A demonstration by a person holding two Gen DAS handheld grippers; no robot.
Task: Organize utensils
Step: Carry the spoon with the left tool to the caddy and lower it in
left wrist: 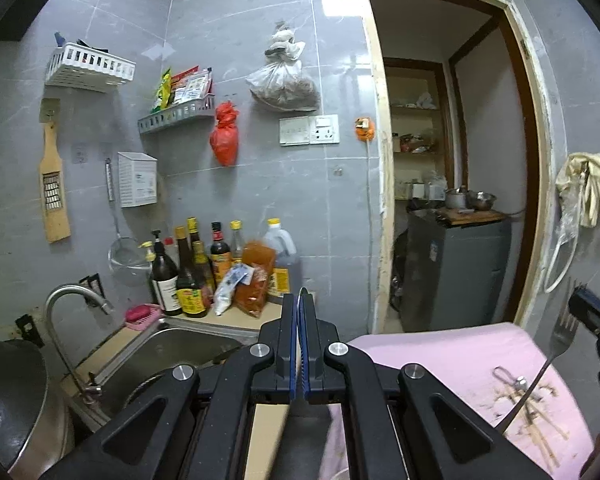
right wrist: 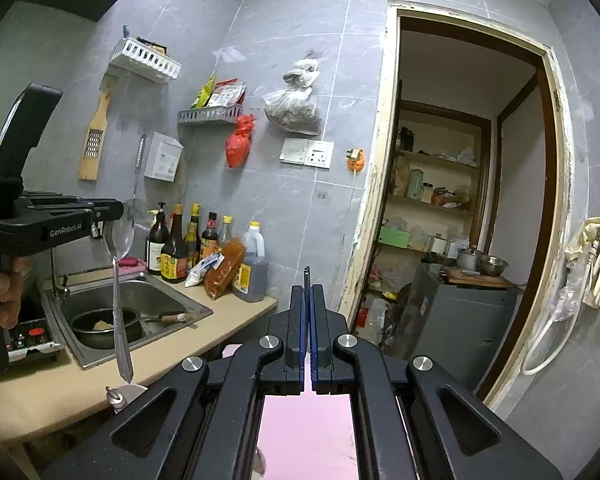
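My left gripper (left wrist: 301,305) is shut on a metal spoon (left wrist: 302,291), of which only the bowl's thin rim shows between its pads. In the right wrist view that left gripper (right wrist: 114,210) pinches the spoon (right wrist: 118,308) by its bowl, handle hanging straight down over the counter edge. My right gripper (right wrist: 308,294) is shut on a fork (right wrist: 307,274), seen there as a dark sliver past its tips. At the right edge of the left wrist view, the right gripper (left wrist: 580,302) clamps the fork (left wrist: 562,332) by its tines, handle slanting down over a pink surface (left wrist: 440,356).
A steel sink (right wrist: 188,310) holds a dark pan (right wrist: 96,330) and a brush. Sauce bottles (right wrist: 180,240) and packets crowd the counter's back corner. A faucet (left wrist: 74,294), a wok (left wrist: 8,400) and an induction cooker (right wrist: 28,340) stand to the left. An open doorway (right wrist: 460,200) lies right.
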